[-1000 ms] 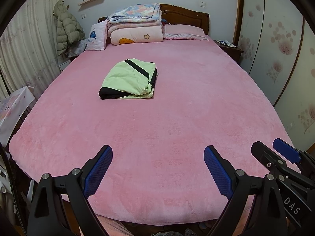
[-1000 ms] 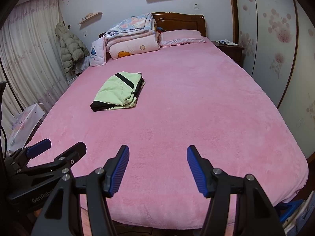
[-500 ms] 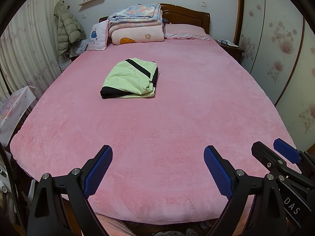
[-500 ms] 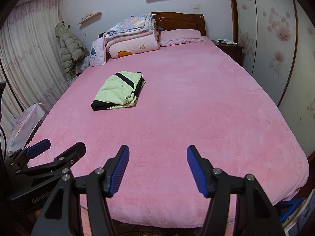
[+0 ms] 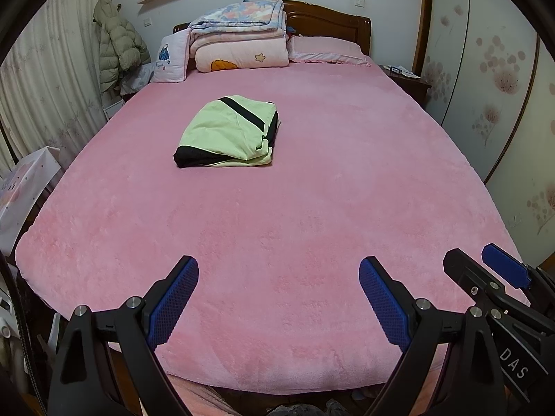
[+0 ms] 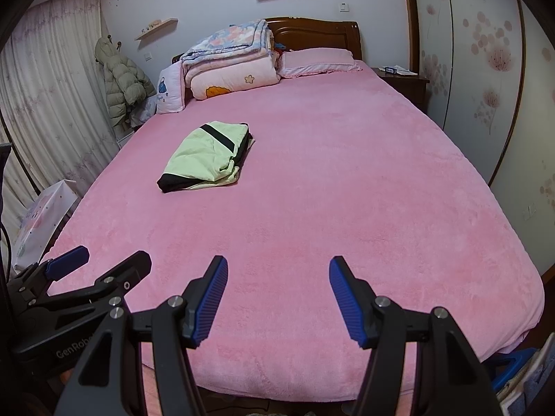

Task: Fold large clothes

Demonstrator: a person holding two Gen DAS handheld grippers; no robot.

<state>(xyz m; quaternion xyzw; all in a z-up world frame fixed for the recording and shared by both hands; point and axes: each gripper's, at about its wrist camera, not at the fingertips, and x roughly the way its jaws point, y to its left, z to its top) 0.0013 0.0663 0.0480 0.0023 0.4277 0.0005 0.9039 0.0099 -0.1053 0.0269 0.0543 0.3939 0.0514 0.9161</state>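
Green garment (image 5: 229, 131) lies folded mid-bed (image 5: 312, 208), soft and light, best pinched at its black hem; left gripper (image 5: 278, 298) and right gripper (image 6: 278, 300) gape empty.

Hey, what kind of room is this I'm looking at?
A home bedroom, most likely: a wide bed with a wooden headboard, stacked quilts, a pillow and a bedside nightstand.

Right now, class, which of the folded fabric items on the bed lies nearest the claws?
The green-and-black garment, folded alone mid-bed. The stacked quilts and pink pillow sit far back against the headboard. Both left claw and right claw are open, holding nothing.
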